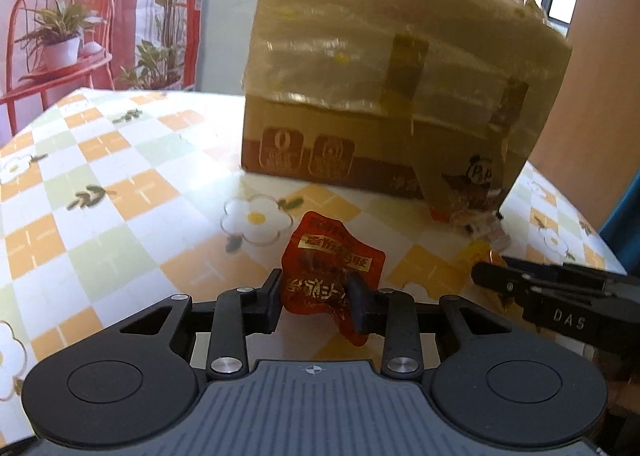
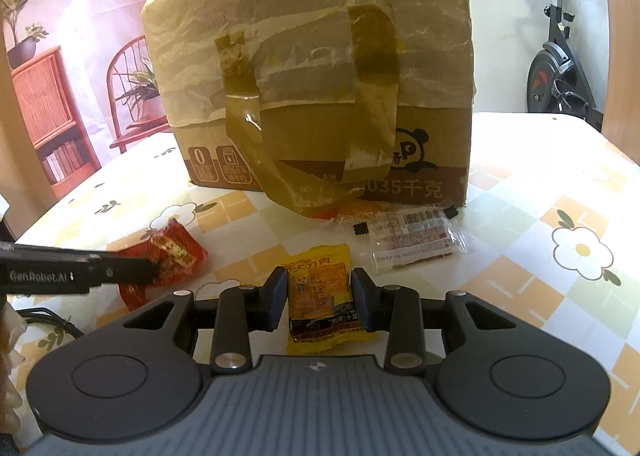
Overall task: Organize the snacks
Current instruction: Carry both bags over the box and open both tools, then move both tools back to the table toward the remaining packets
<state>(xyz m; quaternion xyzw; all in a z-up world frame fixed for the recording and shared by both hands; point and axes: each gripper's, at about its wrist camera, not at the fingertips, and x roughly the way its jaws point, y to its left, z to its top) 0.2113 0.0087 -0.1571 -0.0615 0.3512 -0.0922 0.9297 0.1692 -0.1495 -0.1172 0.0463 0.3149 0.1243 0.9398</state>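
Left hand-held gripper (image 1: 315,298): clenched on a crumpled red-orange foil snack packet with gold lettering (image 1: 330,274), pinched across its lower half, just above the desk (image 1: 120,183). Right hand-held gripper (image 2: 320,302): both fingers are against the sides of a flat yellow plastic snack packet with a cartoon print (image 2: 320,296), so it appears to be grasping it; whether the packet is clear of the desk cannot be told.

Risks, as judged:
- The red packet is slick, wrinkled foil held off-centre. It may swivel or slip out if moved quickly.
- The yellow packet is thin and limp, and its lower edge droops past the fingers. A light grip would let it slide free.
- The two grippers work close together. Each tip shows in the other's view, so they could collide if their paths cross.
- The tall brown cardboard box wrapped in clear film and yellowed tape (image 2: 316,67) stands directly ahead. A clear-wrapped packet with a barcode label (image 2: 416,240) and other wrappers lie against its base and could be knocked or scattered.

Surface: glossy covering, checked in orange, pale green and white with daisy motifs; glare is strong.

Room: pink backdrop, a red wire chair holding a potted plant (image 1: 60,39), a rattan-fronted cabinet (image 2: 44,115) and an exercise bike (image 2: 560,47) by the window.
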